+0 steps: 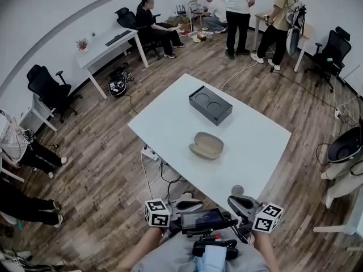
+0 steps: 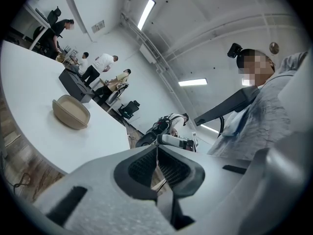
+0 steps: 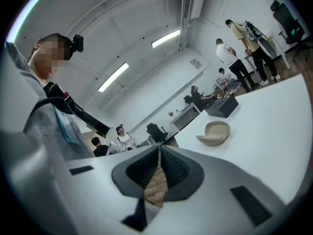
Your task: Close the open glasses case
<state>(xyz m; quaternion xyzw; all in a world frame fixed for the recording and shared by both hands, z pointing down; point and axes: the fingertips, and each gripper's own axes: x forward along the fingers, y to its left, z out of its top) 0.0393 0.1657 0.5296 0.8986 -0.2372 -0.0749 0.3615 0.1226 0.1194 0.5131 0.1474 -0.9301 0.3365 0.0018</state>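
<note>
Presently, no part of the closing work is done. The glasses case (image 1: 206,145) lies open near the middle of the white table (image 1: 170,118), with its tan lid hinged up from the lower shell, as the right gripper view also shows. It sits alone, apart from a black box (image 1: 210,104) further back on the same surface.

Left gripper (image 2: 157,148): jaws pressed together, nothing between the pads. Right gripper (image 3: 159,150): jaws likewise together and empty. In the head view both tools are held close to the person's body at the near edge of the table, well apart from the case, and neither touches it or the tabletop.

Assessment: the task stands at its start. Remaining steps, in my judgement, are the reach across the table to the case, a push or pinch on the raised lid to fold it onto the base, and possibly a steadying contact from the other gripper so that the light shell does not slide.
</note>
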